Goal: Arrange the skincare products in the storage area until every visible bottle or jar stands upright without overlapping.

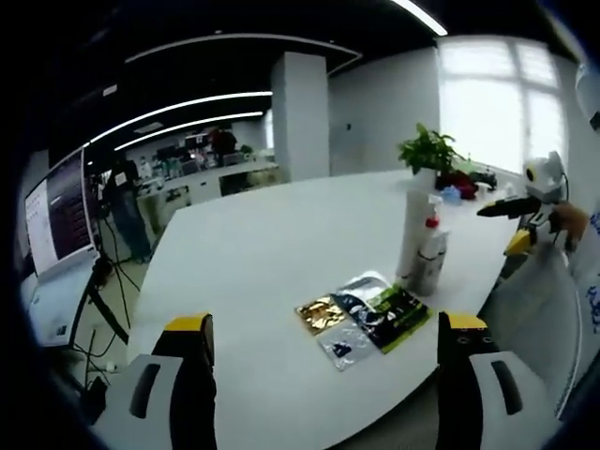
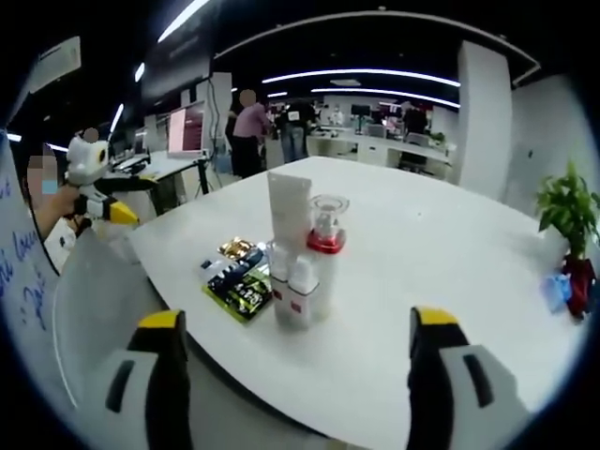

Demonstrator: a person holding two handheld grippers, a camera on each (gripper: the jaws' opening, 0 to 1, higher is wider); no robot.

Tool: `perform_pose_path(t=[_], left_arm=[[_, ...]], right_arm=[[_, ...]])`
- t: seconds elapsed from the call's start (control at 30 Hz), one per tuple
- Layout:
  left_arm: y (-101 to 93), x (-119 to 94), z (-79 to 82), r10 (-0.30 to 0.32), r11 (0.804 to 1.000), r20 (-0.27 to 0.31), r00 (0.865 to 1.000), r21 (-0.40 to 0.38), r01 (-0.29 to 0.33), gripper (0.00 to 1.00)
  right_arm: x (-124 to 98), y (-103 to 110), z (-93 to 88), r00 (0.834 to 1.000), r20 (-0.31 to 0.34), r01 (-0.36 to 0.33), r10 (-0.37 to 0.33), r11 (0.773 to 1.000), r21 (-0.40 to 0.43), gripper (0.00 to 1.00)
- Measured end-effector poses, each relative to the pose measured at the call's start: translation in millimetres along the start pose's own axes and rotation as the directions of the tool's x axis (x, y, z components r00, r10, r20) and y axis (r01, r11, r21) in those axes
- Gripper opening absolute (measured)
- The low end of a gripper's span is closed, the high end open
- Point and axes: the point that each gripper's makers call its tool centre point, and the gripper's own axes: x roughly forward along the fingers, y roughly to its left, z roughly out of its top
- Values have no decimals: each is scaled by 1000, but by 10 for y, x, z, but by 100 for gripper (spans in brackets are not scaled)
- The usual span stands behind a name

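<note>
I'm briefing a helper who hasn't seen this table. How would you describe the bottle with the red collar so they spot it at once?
On the white table, a small cluster of upright products stands beside flat sachets. Within the cluster, next to the tall white tube, stands the bottle; it alone has a red collar under a clear domed cap.

Ahead of the jaws, a white table (image 1: pixel 272 253) carries a white tube (image 2: pixel 289 211), a clear bottle (image 2: pixel 323 258) with a red collar, and sachets (image 1: pixel 366 314) in gold, black and green. Jaw tips are yellow.
</note>
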Motion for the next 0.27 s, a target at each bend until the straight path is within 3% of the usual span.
perform_pose_path(t=[0.27], left_arm=[[-10,4,-16,-5,1000,0,1000,-9,5,97]], right_arm=[[-3,-3,-12,1000,-1,1,-1,1000,2,99]])
